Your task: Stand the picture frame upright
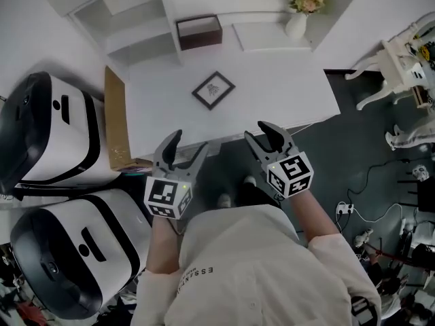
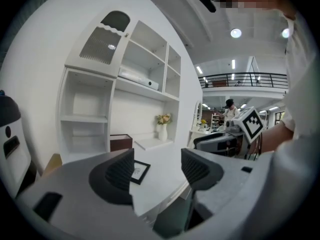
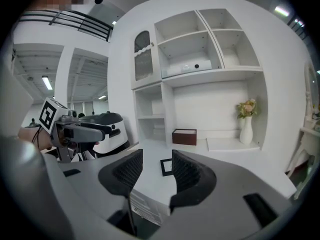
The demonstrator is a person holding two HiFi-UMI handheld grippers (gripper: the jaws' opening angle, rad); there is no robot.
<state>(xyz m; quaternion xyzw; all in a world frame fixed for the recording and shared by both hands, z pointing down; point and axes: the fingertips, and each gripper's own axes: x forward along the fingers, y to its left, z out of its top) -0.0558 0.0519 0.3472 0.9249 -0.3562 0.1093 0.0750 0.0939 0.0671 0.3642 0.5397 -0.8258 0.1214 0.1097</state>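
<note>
- Your left gripper [image 2: 157, 171] has its jaws set wide with nothing between them; the ribbed pads [image 2: 120, 173] are bare.
- It's the same at your right gripper [image 3: 156, 171]: jaws parted, a little narrower, and holding nothing.
- Both hover short of the near edge of the white table [image 1: 272, 87], side by side and apart from each other.
- The risk, as I read it: the picture frame [image 1: 213, 89] lies flat, so a jaw has no edge to get under. Push down on it and it may just skate across the smooth top.
- Pinch only one corner and the frame could swing or slip out as you tip it up (any stand on the back is hidden from here).
- If it's let go before it leans properly, I'd expect it to fall flat again.
- As for position, the frame sits near the middle of the table, turned corner-on to you. It is well ahead of both sets of jaws, roughly between their lines and touching neither.
- Beyond it, a brown box [image 1: 199, 32] and a vase of flowers [image 1: 298, 22] stand on the shelf unit, well clear of the frame.
</note>
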